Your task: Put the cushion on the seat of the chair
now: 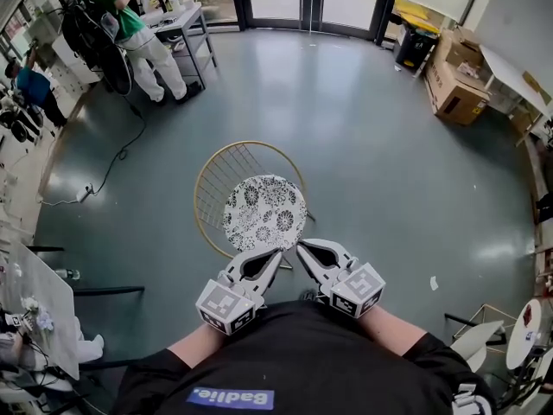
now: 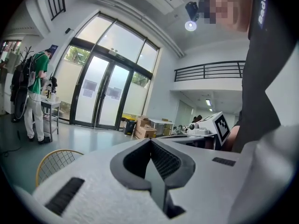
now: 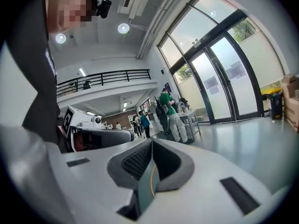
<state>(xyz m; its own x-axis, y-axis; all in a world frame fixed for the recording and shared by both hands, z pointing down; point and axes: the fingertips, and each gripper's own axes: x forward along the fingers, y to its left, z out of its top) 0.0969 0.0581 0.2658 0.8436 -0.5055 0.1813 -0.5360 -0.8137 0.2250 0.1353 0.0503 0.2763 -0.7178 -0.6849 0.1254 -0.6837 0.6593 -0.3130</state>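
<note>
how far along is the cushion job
Done: the cushion lies on the seat of the chair. In hand: nothing; the left gripper and right gripper both have their jaws shut on nothing. Left: apparently nothing.

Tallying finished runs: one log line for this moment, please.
cushion: on chair seat | left claw: shut, empty | right claw: shut, empty

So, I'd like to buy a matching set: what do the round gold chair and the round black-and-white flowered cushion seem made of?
The round gold chair: probably thin metal wire with a brass-coloured finish; its back is an open grid with the floor showing through. The round black-and-white flowered cushion: likely printed fabric, matte, with no glare; its filling cannot be told.
</note>
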